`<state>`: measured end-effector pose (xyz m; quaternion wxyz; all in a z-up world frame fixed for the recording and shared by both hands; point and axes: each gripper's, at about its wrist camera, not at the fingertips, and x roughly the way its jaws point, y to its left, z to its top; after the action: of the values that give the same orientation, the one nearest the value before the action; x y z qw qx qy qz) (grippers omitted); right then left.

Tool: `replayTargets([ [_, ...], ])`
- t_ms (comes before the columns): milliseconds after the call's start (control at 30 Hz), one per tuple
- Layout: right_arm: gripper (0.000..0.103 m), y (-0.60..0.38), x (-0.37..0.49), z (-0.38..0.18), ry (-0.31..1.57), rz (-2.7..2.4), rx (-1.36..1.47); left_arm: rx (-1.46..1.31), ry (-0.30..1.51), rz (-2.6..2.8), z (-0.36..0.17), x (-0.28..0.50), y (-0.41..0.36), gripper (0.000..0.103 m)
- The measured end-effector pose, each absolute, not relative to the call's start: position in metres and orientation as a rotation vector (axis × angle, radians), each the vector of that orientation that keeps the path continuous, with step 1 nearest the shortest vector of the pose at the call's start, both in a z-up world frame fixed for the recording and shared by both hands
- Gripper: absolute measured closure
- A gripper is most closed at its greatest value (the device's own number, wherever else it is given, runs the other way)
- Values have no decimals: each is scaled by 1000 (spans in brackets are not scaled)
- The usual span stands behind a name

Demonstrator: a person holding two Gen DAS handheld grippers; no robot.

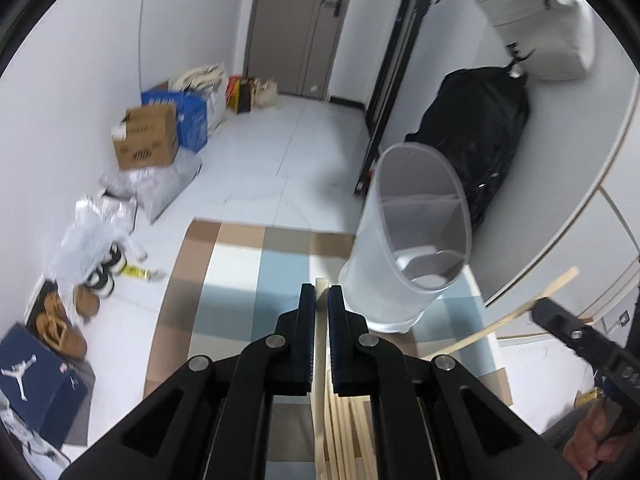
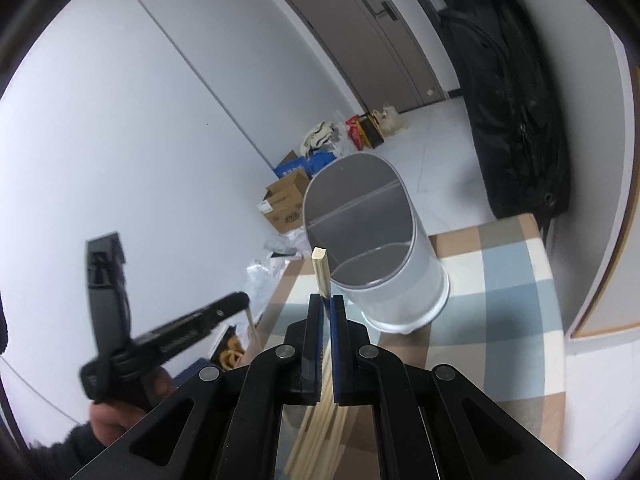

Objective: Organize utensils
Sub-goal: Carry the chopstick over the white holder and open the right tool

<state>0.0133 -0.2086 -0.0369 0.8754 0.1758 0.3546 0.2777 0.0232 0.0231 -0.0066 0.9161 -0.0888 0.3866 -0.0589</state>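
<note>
1. Left gripper (image 1: 318,294): jaws drawn in on a single pale wooden chopstick (image 1: 320,322), which runs back between the fingers, its tip just proud of the pads. More chopsticks (image 1: 344,432) lie loose below the gripper.

2. Right gripper (image 2: 327,305): jaws likewise clamped on its own chopstick (image 2: 322,270), the cut end standing up ahead of the fingertips and tilted slightly left.

3. White holder (image 1: 416,240): an oval, divided cup standing ahead of and to the right of the left gripper, and directly ahead of the right one. Both compartments look empty.

4. Risk: each stick is pinched narrowly and could pivot or slip in the pads during the move, then strike the rim or divider instead of entering.

5. Risk: the holder appears light; a sideways knock from a stick or finger could tip it or push it across the cloth.

6. Risk: both grippers approach one opening and could collide there.

7. Surface: a table covered by a checked cloth (image 2: 516,280) in brown, blue and white.

8. Room: white tiled floor, grey door (image 1: 296,28), cardboard boxes (image 1: 146,136), bags and shoes by the wall left of the left gripper; a black bag (image 1: 476,140) behind the holder.
</note>
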Motion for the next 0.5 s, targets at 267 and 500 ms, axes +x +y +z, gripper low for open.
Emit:
replayTargets([
  [267, 101, -209, 12, -13, 691, 571, 334, -144, 717, -161, 28, 26, 26, 101],
  [500, 101, -212, 27, 29, 623, 573, 288, -137, 631, -196, 75, 35, 23, 101],
])
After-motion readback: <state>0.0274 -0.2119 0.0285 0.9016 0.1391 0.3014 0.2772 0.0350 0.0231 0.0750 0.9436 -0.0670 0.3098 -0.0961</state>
